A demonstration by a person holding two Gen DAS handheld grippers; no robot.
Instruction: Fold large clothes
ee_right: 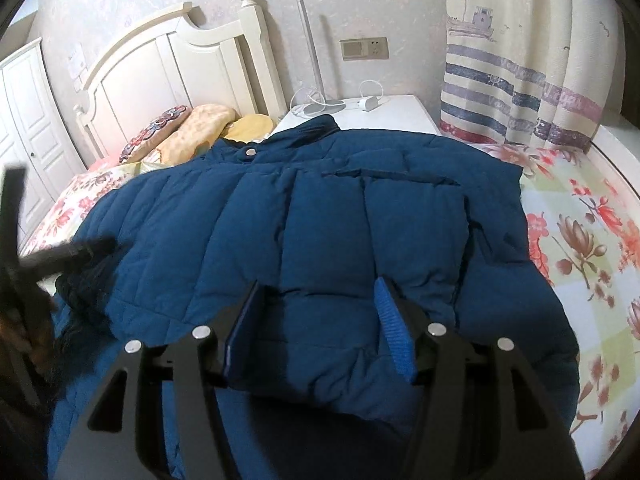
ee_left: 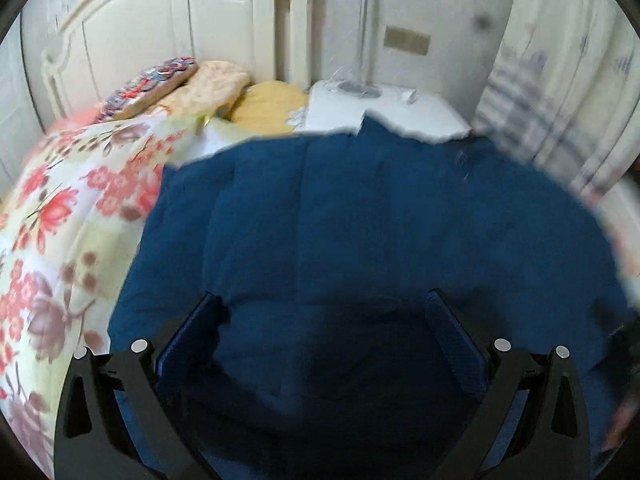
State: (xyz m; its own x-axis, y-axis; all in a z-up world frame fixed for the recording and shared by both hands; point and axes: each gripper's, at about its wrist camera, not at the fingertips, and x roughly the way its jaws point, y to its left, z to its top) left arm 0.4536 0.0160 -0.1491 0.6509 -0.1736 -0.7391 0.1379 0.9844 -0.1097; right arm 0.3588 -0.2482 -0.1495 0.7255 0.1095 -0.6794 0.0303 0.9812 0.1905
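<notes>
Padding makes the navy puffer jacket (ee_right: 328, 224) soft, bulky and springy; its hem at frame bottom is best gripped. Both grippers' fingers (ee_right: 394, 324) are held apart.

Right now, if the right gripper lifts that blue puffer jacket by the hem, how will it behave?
Probably floppy: the blue puffer jacket lies slack on the floral bedspread, so it would likely drape from the right gripper. Its quilted, puffy panels suggest light for its bulk, and springy, so folds may not stay flat. Whether the shell is slippery cannot be told.
</notes>
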